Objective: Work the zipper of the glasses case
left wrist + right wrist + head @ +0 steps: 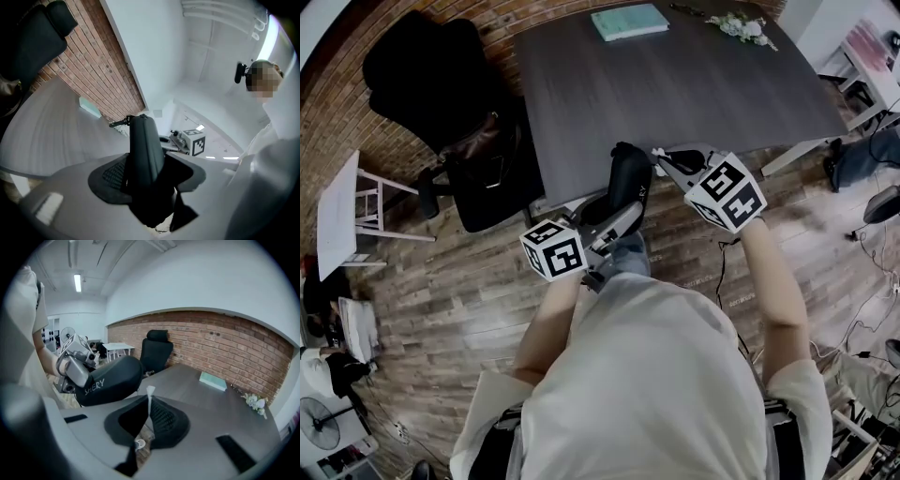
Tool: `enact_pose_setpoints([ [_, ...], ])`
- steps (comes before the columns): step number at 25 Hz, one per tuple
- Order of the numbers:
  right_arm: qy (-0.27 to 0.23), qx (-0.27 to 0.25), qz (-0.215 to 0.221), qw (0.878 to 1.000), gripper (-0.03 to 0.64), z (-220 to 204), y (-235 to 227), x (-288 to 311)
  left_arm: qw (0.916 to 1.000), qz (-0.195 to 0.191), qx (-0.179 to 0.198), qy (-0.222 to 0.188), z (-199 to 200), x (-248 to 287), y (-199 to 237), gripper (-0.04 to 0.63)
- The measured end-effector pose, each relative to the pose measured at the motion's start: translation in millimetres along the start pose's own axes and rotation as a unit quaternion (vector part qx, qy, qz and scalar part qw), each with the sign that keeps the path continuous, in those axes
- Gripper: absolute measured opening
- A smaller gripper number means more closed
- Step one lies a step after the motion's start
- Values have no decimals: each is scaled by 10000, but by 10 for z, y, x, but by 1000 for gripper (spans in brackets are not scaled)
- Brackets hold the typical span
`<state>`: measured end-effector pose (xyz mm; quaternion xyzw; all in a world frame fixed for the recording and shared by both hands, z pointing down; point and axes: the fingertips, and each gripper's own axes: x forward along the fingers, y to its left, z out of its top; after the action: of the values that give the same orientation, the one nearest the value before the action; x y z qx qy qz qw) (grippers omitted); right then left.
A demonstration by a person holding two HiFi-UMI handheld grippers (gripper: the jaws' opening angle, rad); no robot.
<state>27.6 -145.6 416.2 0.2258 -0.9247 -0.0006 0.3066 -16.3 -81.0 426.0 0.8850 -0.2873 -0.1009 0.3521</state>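
The left claw [147,180] clamped the glasses case [145,145], seemingly stiff-shelled and light, upright in mid-air by the desk [675,84] edge. The right claw [149,413], shut, hovered near the zipper pull [117,123], the likeliest hold.

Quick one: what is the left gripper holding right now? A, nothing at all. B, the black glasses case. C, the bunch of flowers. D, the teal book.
B: the left gripper has the black glasses case clamped between its jaws, while the teal book and the flowers lie far off on the table.
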Motion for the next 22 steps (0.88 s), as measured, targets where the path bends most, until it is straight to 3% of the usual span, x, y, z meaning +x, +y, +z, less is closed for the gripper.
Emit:
enact_pose_setpoints([
  [13,-302,1059,460,9929,5,-253,614,56,9991,45,75,-422,346,129,33,242],
  [22,-656,1621,1053,9789,5,-109,1061,52,9972,93,-9,-743,570,182,18,244],
])
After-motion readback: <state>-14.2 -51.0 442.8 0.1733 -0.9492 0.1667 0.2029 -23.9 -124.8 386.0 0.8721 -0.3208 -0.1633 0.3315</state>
